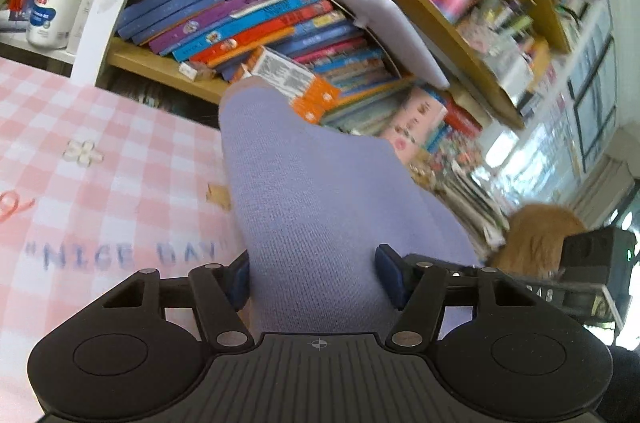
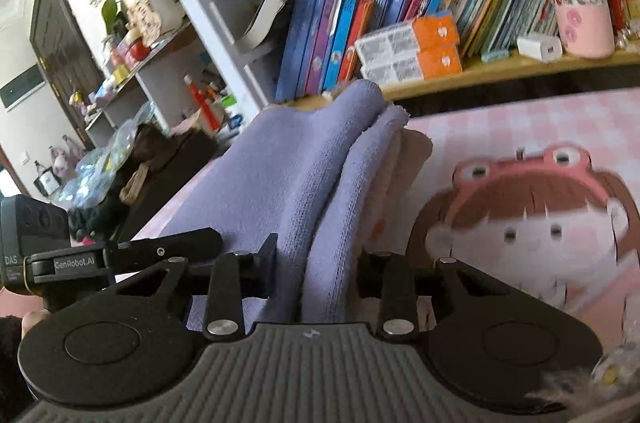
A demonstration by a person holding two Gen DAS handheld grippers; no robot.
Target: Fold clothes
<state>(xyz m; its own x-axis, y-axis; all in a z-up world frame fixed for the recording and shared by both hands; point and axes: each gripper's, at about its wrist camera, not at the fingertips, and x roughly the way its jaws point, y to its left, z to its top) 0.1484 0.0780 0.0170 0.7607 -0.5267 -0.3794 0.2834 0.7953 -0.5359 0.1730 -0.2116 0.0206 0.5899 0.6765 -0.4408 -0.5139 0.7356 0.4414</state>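
left tool (image 1: 316, 279): jaws partly closed, clamping a band of the lilac garment (image 1: 320, 191). right tool (image 2: 316, 275): jaws drawn in on several bunched layers of the same knit (image 2: 320, 159). the garment hangs between both tools, raised above the pink checked surface (image 1: 100, 151), doubled into thick folds in the right view. risk: the stacked layers are bulky, so an inner layer may slip from the right grip and undo the fold. uneven tension between the tools would skew the edges. the bookshelf (image 2: 440, 71) stands near.
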